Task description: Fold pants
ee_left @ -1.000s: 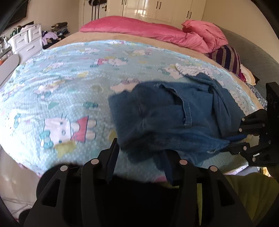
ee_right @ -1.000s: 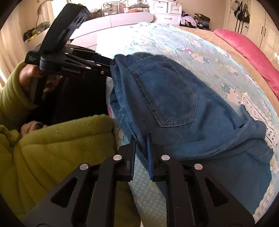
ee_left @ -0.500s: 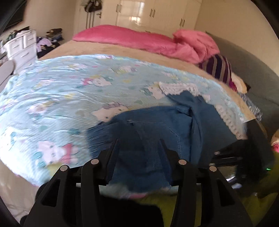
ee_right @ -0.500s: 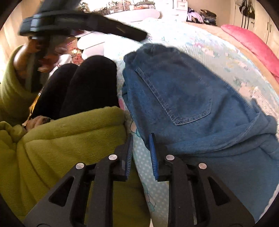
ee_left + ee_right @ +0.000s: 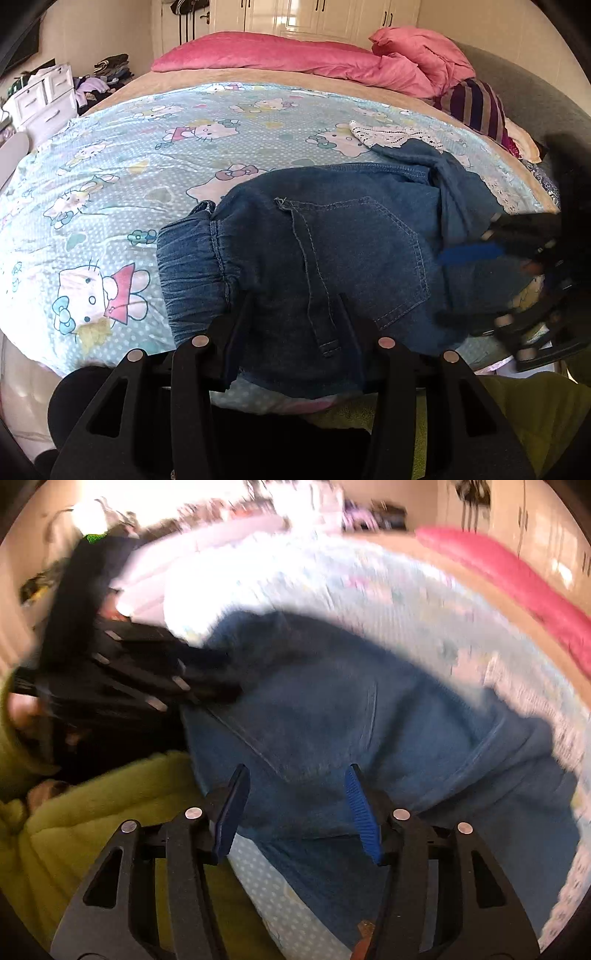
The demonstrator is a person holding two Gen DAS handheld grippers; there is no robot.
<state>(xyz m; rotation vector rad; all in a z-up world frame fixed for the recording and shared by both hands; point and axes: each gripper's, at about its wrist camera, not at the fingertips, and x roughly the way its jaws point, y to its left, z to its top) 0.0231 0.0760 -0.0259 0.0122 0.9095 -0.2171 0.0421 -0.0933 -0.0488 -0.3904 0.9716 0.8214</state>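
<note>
Wide free bedsheet (image 5: pixel 122 173) left of and beyond the jeans (image 5: pixel 332 258). On the right, blocked by white lace cloth (image 5: pixel 391 133), striped pillow (image 5: pixel 476 105) and pink bedding (image 5: pixel 295 55). Near edge crowded by green sleeve (image 5: pixel 92 830).

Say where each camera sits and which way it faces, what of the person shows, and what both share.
Left wrist: rides the left hand-held gripper, looking down across the bed at the jeans; green sleeve at bottom right.
Right wrist: rides the right hand-held gripper, jaws apart over the jeans; blurred; green sleeve at left.
Shared: jeans, bed, pink bedding, each other's gripper.
</note>
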